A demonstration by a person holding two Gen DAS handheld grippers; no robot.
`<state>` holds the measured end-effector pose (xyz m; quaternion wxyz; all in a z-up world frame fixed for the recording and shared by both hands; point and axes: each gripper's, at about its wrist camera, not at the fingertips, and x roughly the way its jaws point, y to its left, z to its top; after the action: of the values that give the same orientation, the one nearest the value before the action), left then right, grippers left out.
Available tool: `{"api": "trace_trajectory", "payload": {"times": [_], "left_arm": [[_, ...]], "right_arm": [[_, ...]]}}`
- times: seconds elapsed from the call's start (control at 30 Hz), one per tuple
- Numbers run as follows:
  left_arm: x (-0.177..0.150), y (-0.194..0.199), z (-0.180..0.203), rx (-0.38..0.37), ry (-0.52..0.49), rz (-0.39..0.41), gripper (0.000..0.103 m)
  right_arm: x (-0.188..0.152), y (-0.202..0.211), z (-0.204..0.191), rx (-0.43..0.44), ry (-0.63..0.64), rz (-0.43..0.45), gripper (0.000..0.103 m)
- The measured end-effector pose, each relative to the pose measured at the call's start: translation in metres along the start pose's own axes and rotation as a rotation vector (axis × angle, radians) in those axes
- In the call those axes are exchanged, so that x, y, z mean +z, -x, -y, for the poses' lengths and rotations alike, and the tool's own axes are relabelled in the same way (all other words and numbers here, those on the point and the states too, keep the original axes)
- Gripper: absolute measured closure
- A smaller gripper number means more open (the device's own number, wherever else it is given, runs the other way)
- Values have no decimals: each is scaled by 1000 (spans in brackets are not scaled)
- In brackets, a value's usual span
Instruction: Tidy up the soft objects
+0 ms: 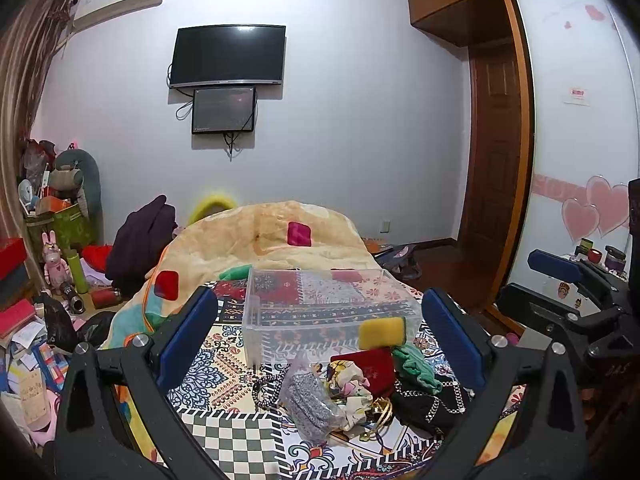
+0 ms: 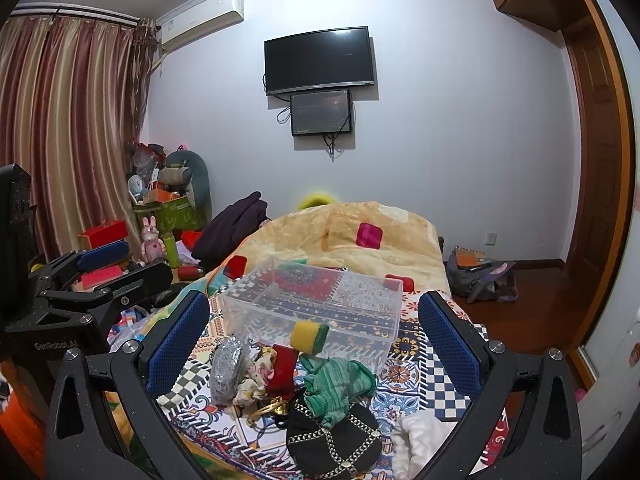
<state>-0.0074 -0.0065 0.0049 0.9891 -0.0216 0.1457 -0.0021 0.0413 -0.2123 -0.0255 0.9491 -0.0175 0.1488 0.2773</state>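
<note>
Soft objects are heaped on the patterned bedspread [image 2: 420, 384] just in front of a clear plastic box [image 2: 316, 304]. From left to right in the right wrist view, a silver scrubber [image 2: 226, 370], a floral cloth [image 2: 252, 384], a red cloth [image 2: 282, 372], a yellow-green sponge [image 2: 308, 336] leaning on the box, a green cloth [image 2: 340, 380] and a white cloth [image 2: 420, 436] are seen. The left gripper [image 1: 320, 344] and right gripper [image 2: 316, 348] are held wide apart above the heap, with nothing gripped.
</note>
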Motion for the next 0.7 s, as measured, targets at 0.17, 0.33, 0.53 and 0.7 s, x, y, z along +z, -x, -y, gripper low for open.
{"api": "trace_trajectory", "payload": {"times": [0.17,0.33,0.53,0.7], "left_arm": [[0,0,0,1,-1,1,0],[1,1,0,1,-2,2,0],[0,2,0,2,-4,4,0],[0,3,1,1,-4,5,0]], "right_arm": [[0,-1,1,0,-1,0,0],[1,0,2,0,-6,2,0],[1,0,2,-1,-7,3,0],[1,1,2,-1,-9,4,0]]}}
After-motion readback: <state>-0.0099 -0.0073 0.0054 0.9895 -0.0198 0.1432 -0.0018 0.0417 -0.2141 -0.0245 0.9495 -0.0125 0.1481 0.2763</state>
